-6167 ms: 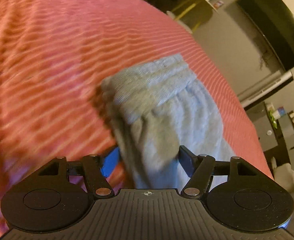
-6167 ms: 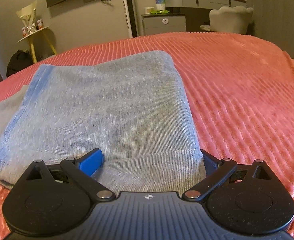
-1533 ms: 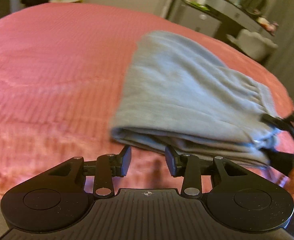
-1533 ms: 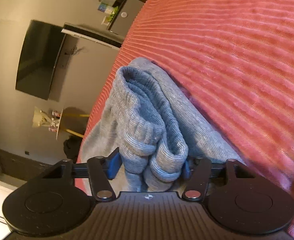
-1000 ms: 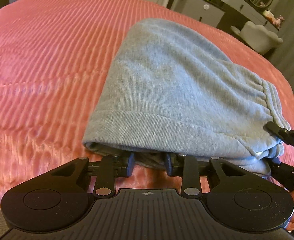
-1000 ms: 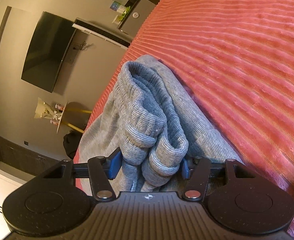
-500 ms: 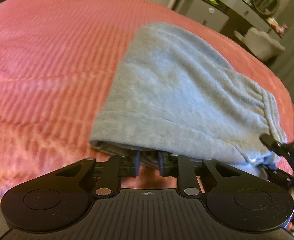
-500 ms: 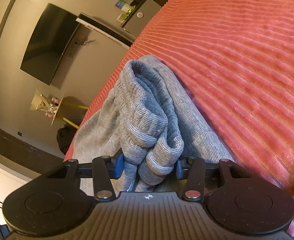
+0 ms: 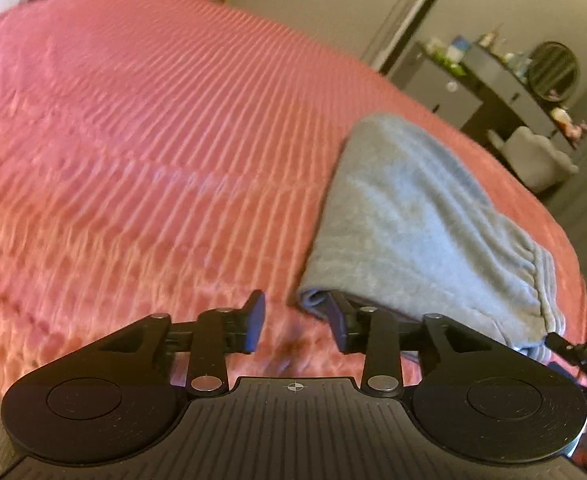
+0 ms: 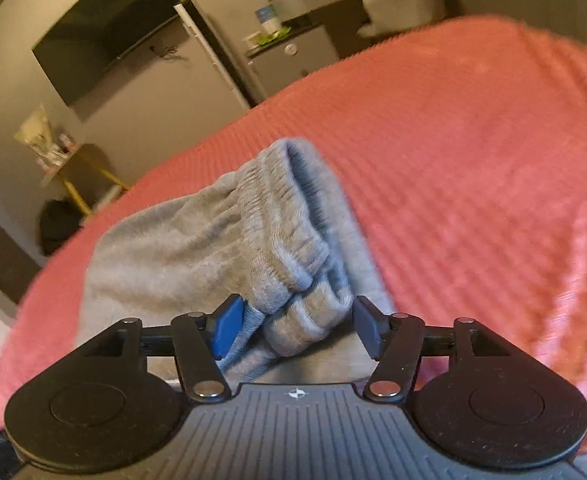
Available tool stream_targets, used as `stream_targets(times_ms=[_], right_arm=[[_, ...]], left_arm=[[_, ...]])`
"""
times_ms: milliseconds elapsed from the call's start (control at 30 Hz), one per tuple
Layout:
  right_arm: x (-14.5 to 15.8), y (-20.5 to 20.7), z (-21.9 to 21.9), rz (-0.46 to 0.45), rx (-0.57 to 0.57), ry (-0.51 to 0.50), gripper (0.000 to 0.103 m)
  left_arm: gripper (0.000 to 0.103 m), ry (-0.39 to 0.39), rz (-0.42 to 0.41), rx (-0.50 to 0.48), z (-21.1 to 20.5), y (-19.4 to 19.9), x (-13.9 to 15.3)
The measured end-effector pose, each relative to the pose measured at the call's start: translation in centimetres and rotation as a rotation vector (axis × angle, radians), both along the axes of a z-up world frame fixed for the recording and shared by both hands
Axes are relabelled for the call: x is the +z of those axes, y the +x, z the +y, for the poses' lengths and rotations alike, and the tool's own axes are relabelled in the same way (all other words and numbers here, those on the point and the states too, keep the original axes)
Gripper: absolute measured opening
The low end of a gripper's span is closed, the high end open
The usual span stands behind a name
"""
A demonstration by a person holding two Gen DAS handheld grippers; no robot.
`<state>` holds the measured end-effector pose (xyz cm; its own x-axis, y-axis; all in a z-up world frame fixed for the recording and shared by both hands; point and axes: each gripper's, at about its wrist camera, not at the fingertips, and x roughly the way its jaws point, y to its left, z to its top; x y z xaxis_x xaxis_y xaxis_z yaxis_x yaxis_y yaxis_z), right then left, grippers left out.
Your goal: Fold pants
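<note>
Pink bedspread point(image 9: 141, 152) carries folded grey pants point(image 9: 421, 216), both grippers parted.

Left gripper point(image 9: 295, 326): jaws, nearly closed at the folded pants' point(image 9: 421, 224) near corner half a second ago, now spread; the bundle sits off to its right. Right gripper point(image 10: 293, 326): jaws widened off the waistband fold; its view has rolled closer to level.

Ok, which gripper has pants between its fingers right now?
The right gripper: the pants waistband sits between its open fingers. The left gripper is open over bare bedspread.
</note>
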<state>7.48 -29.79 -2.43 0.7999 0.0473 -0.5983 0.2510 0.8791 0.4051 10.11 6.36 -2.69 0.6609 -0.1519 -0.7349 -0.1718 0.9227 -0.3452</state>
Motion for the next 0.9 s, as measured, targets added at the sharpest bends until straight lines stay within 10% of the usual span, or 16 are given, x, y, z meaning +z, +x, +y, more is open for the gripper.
stream_targets(times_ms=[233, 633, 900], right_arm=[[5.2, -4.0, -1.3, -0.061, -0.022, 0.110, 0.068], [15.7, -3.8, -3.2, -0.174, 0.044, 0.210, 0.091], [14.2, -0.9, -4.9, -0.126, 0.069, 0.355, 0.092]], left_arm=[[0.045, 0.111, -0.044, -0.102, -2.5, -0.6, 0.5], [0.042, 0.044, -0.047, -0.028, 0.2, -1.8, 0.6], [0.042, 0.074, -0.038, -0.043, 0.2, -1.5, 0.2]])
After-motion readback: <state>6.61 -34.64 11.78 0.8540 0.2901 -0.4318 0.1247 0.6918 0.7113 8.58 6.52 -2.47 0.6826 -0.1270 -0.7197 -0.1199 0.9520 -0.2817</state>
